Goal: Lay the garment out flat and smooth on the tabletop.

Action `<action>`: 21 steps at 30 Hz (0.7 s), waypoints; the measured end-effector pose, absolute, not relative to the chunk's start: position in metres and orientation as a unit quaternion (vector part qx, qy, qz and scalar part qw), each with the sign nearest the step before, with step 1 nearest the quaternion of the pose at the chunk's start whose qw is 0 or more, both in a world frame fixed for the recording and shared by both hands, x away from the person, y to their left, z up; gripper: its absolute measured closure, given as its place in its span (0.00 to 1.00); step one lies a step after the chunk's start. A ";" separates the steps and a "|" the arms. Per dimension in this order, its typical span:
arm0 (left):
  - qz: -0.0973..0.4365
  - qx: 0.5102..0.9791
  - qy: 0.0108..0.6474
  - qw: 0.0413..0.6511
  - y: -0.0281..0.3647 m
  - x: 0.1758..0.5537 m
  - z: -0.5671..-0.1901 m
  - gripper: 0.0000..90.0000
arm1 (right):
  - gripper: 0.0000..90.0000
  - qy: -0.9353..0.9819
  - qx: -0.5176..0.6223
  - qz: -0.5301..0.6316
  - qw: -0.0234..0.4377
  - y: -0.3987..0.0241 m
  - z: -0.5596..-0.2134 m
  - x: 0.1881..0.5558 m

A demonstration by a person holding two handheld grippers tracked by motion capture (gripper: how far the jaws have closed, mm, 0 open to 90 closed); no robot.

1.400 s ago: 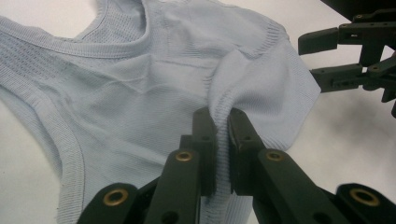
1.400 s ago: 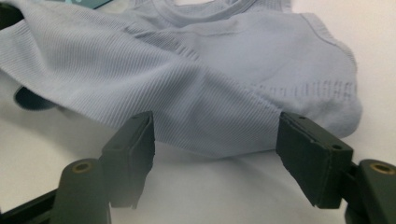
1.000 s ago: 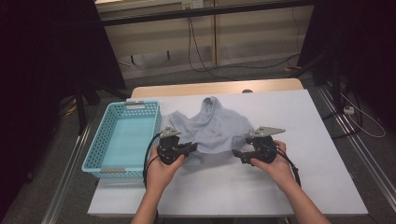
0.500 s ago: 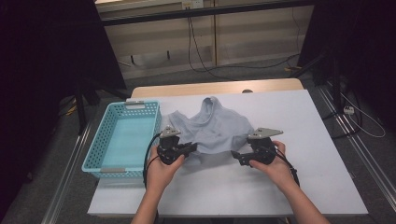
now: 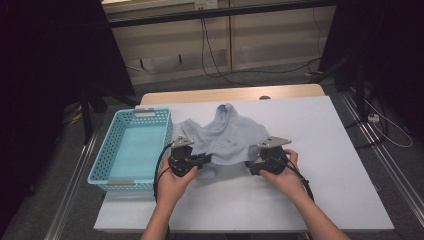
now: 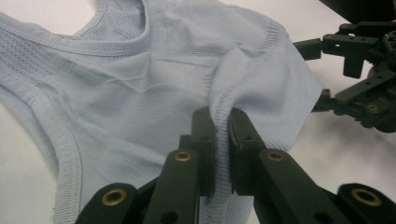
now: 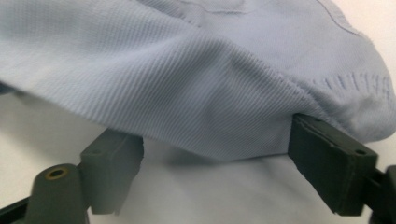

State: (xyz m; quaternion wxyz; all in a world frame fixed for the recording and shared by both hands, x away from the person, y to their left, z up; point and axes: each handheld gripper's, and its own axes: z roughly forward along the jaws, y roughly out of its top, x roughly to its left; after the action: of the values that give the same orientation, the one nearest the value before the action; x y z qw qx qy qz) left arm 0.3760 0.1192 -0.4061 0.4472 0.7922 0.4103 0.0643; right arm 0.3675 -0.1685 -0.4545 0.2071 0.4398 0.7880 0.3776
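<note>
A light blue knitted sleeveless top (image 5: 225, 137) lies spread on the white table (image 5: 325, 150). My left gripper (image 5: 206, 159) is at the top's near left edge. In the left gripper view it (image 6: 219, 114) is shut on a raised fold of the top (image 6: 140, 84). My right gripper (image 5: 250, 167) is at the near right edge. In its own view its jaws (image 7: 217, 144) stand wide apart and have just been closing a little. The hem of the top (image 7: 187, 70) hangs between the pads (image 7: 116, 151), which do not press on it. The right gripper (image 6: 364, 93) also appears beyond the cloth in the left gripper view.
A teal plastic basket (image 5: 105, 155) with nothing in it stands at the table's left edge, close to my left hand. Bare white table extends to the right and in front of the top. Cables lie on the floor (image 5: 280, 70) behind the table.
The right gripper has edged slightly left toward the top's hem. The left gripper and the fold it holds have stayed put.
</note>
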 end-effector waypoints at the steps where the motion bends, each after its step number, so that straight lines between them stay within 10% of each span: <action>1: 0.065 0.792 0.410 0.448 0.119 0.376 -0.406 0.92 | 0.24 0.786 0.442 0.379 0.208 -0.168 -0.455 0.369; 21: 0.063 0.791 0.411 0.449 0.119 0.375 -0.407 0.92 | 0.75 0.771 0.469 0.373 0.217 -0.190 -0.452 0.379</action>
State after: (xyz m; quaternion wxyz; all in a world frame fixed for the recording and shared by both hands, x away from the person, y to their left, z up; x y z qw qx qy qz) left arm 0.3751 0.1188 -0.4073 0.4486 0.7912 0.4108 0.0628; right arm 0.3790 -0.1895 -0.4518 0.2167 0.4688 0.7708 0.3729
